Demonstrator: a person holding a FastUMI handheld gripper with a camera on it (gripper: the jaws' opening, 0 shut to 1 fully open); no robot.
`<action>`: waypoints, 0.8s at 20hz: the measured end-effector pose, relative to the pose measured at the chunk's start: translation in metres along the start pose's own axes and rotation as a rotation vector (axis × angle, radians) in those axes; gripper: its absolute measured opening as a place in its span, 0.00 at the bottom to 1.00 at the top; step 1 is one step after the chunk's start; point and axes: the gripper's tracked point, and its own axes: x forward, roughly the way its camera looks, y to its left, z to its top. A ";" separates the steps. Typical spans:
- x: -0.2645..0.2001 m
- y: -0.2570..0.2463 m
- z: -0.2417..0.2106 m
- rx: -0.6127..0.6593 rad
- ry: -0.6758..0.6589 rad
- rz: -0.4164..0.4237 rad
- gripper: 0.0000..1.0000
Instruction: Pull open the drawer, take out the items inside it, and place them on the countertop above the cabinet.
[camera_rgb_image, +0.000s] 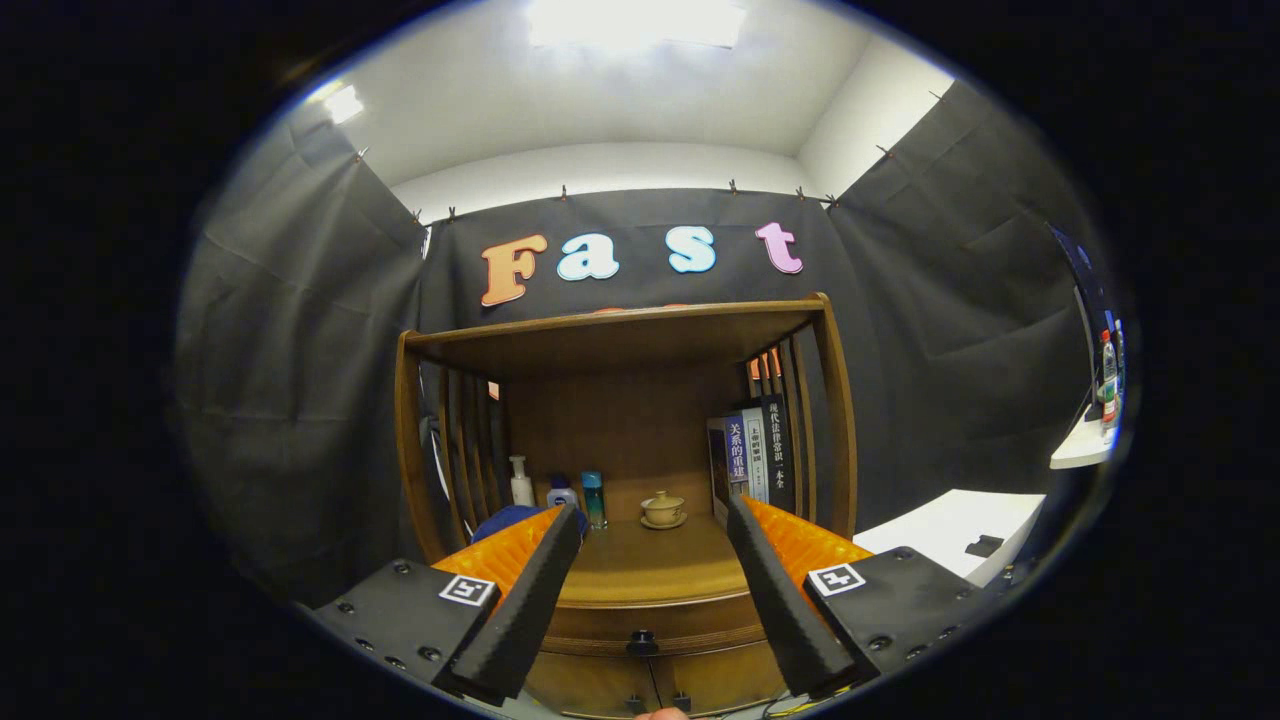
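Drawer front (655, 625) of curved brown wood sits low in the centre of the frame, closed, with a small dark round knob (641, 638) on it. It lies between and just below the spread fingers of the gripper (652, 525), which hold nothing. Above it the brown wooden countertop (650, 565) of the slatted cabinet (830, 400) carries a white pump bottle (520, 482), a small white bottle with a blue cap (561, 492) and a slim teal bottle (593, 498) at the back left. A pale lidded teacup on a saucer (663, 509) stands at centre, and a row of upright books (752, 458) at the right. A blue object (505, 521) shows behind the left finger. At lower right is a white table (945, 525).
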 end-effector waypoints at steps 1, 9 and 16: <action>0.002 0.002 -0.001 0.003 0.005 0.004 0.98; -0.002 0.007 -0.004 -0.014 -0.008 0.016 0.98; -0.002 0.010 -0.015 -0.032 0.004 0.021 0.98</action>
